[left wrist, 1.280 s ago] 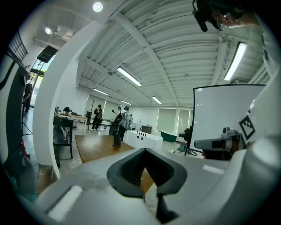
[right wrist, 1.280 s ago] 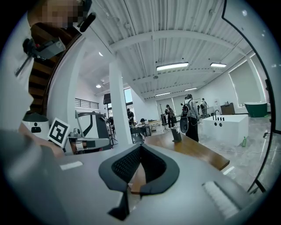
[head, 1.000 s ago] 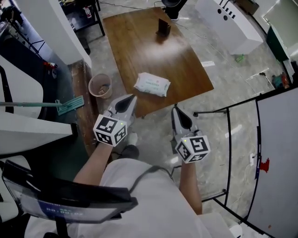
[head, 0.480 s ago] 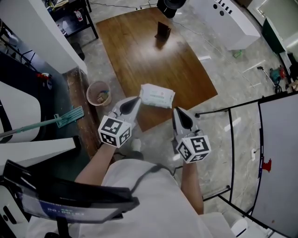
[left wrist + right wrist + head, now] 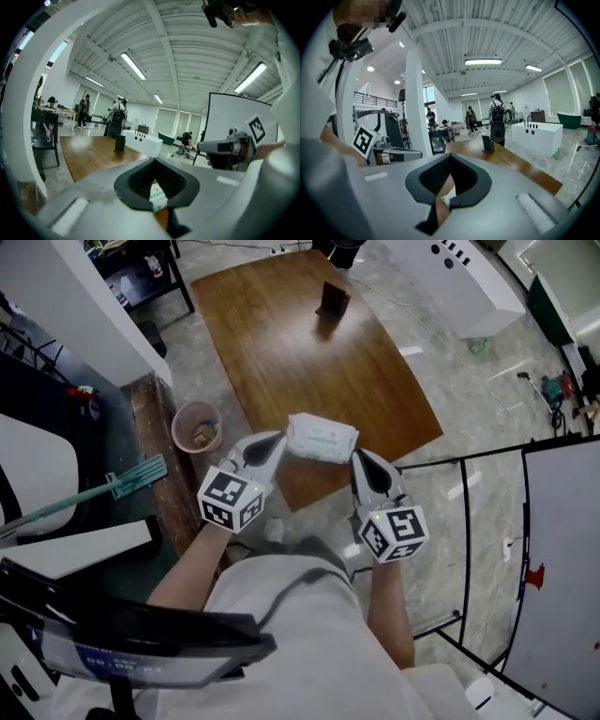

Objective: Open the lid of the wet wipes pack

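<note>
The wet wipes pack point(image 5: 322, 438) is white with green print and lies flat near the front edge of the brown wooden table point(image 5: 309, 352). My left gripper point(image 5: 277, 438) points at the pack's left end, jaws together with nothing between them. My right gripper point(image 5: 360, 457) is just off the pack's right end, also shut and empty. In the left gripper view a corner of the pack point(image 5: 158, 196) shows through the gap behind the closed jaws. A sliver of the pack point(image 5: 449, 200) shows the same way in the right gripper view. I cannot make out the lid.
A small black block point(image 5: 331, 300) stands at the table's far end. A round bin point(image 5: 196, 427) and a green mop point(image 5: 112, 486) are on the floor at the left. A white cabinet point(image 5: 450, 277) stands beyond the table, and a black metal frame point(image 5: 460, 521) stands at the right.
Both grippers have moved forward from in front of the table's edge to either end of the pack. Their jaws have stayed together.
</note>
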